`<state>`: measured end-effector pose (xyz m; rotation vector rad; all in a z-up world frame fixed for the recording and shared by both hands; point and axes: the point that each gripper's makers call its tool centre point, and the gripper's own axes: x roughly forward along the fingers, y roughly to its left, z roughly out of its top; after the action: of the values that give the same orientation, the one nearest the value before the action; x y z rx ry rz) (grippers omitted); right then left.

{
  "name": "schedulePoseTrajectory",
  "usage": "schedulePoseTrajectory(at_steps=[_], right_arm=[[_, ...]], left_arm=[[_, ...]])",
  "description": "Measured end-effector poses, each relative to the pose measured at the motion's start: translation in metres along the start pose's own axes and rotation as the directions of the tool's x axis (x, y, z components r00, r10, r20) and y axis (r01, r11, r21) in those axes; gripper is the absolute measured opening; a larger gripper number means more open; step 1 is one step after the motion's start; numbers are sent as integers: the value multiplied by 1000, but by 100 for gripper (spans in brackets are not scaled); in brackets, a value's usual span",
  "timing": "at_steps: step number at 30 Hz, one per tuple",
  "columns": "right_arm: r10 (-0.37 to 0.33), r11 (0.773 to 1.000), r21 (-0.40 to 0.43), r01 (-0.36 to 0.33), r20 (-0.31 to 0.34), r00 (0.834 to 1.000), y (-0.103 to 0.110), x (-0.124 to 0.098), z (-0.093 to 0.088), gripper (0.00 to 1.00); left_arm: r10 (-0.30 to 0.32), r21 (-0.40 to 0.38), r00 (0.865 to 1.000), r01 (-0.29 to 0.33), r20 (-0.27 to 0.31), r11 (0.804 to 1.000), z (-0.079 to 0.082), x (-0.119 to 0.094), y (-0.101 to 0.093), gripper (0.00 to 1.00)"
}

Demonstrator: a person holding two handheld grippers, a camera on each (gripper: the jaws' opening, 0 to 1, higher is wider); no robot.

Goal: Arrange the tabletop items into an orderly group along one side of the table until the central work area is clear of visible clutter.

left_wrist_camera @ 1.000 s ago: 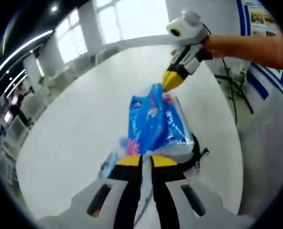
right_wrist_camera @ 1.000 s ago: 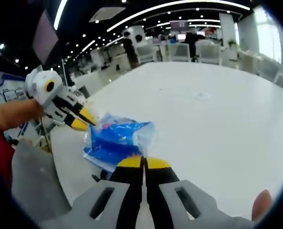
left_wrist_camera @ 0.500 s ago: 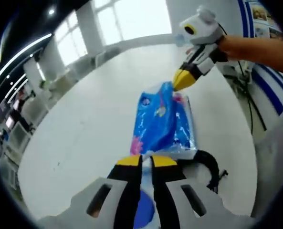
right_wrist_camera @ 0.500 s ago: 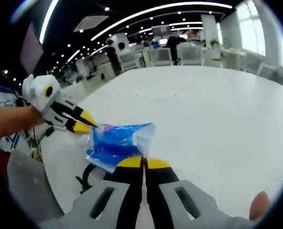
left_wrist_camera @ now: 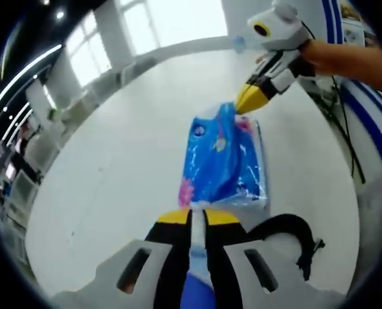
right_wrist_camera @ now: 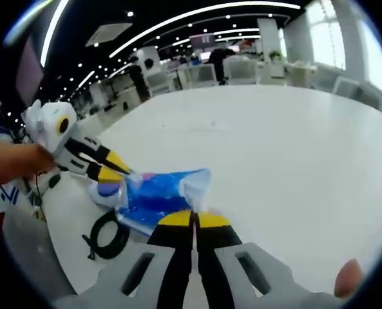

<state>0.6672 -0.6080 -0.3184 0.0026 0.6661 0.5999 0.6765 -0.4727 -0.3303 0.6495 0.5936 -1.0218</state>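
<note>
Left gripper view: my left claw [left_wrist_camera: 198,217] is pinched narrow on the near end of the blue tissue pack [left_wrist_camera: 226,161], jaws nearly touching with the wrapper edge between the yellow tips. The pack runs lengthwise away from me, over the white table [left_wrist_camera: 107,187]. At its far end my right claw [left_wrist_camera: 247,103] comes in from the upper right, tips closed on the wrapper's top corner. A black cable loop [left_wrist_camera: 287,235] lies on the table just right of my left claw, near the pack's near end. A blue shape shows low between my left jaws; too blurred to identify, possibly more wrapper.

Right gripper view: the left claw [right_wrist_camera: 127,170] enters from the left, held by my hand [right_wrist_camera: 13,161], yellow tips together on the pack's [right_wrist_camera: 155,196] left end. The same black cable loop [right_wrist_camera: 107,235] lies on the table [right_wrist_camera: 287,154] below the left claw, beside the pack. My right claw [right_wrist_camera: 193,220] is clamped tight on the pack's near right corner, jaws pressed together with almost no gap.

The pack is therefore held at both ends, stretched between the two claws, near the table's edge. Whether its underside touches the table I cannot tell.
</note>
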Motion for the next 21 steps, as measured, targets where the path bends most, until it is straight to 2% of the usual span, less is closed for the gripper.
schedulePoseTrajectory(at_steps=[9, 16, 21], right_arm=[[-3, 997, 71, 4, -15, 1000, -9, 21, -27, 1], [-5, 996, 93, 7, -17, 1000, -13, 26, -34, 1], [3, 994, 107, 0, -22, 1000, -12, 27, -39, 1]], left_arm=[[-18, 18, 999, 19, -50, 1000, -10, 22, -4, 4], [-9, 9, 998, 10, -63, 1000, -17, 26, 3, 3], [-13, 11, 996, 14, -88, 1000, -24, 29, 1, 4]])
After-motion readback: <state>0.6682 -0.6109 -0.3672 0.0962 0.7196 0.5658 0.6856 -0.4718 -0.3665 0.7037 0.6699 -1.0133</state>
